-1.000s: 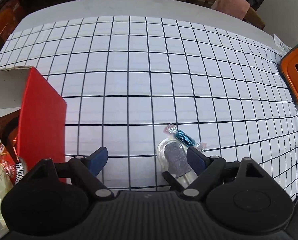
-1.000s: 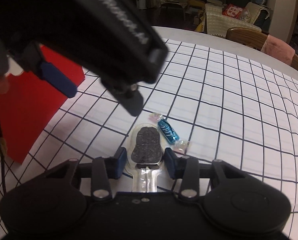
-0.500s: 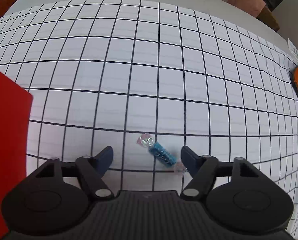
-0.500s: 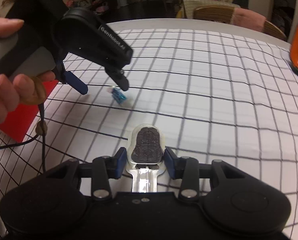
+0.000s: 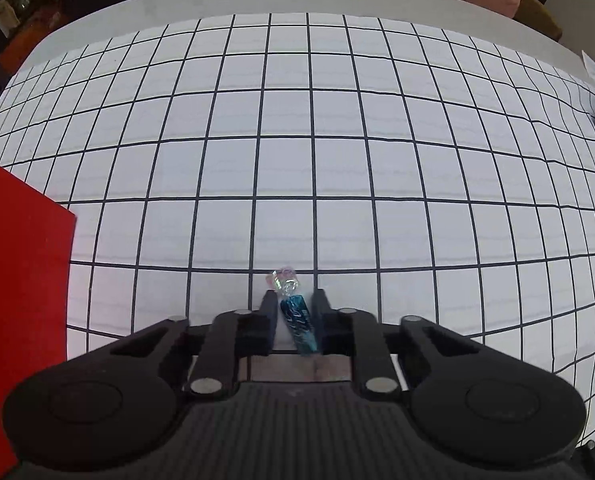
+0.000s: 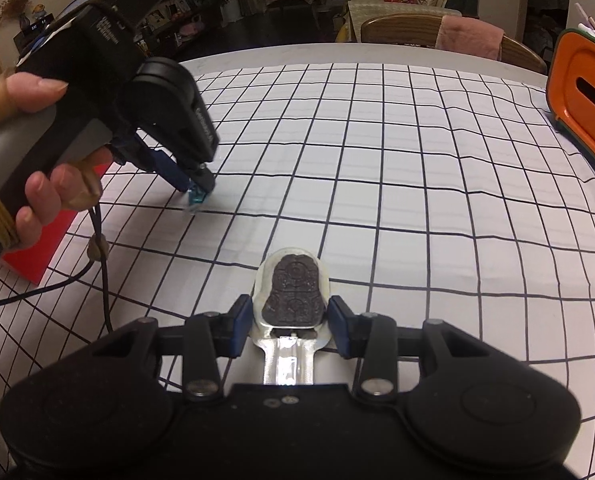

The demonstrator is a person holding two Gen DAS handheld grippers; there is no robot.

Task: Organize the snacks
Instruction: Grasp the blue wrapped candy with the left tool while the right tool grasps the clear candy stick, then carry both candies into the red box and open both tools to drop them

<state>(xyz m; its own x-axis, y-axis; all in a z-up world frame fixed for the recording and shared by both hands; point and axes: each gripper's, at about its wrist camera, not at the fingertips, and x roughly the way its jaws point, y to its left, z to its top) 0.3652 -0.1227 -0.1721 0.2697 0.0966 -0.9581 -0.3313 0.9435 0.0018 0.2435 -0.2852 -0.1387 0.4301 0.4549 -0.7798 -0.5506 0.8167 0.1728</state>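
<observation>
Since the earlier frame, our left gripper (image 5: pixel 293 312) has moved onto the blue candy (image 5: pixel 298 322) on the checked tablecloth (image 5: pixel 337 160) beside the red box (image 5: pixel 17 300), its fingers just closed, pinching it; our right gripper (image 6: pixel 291 318) clamps the packaged lollipop (image 6: pixel 293 296) above the cloth.

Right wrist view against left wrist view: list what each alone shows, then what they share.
Only the right wrist view: the right gripper shut on a dark chocolate lolly in clear plastic, the hand holding the left tool, and a chair with a pink cloth.

Only the left wrist view: nothing of note.

Both: the left gripper shut on the blue-wrapped candy, the grid tablecloth, the red box.
</observation>
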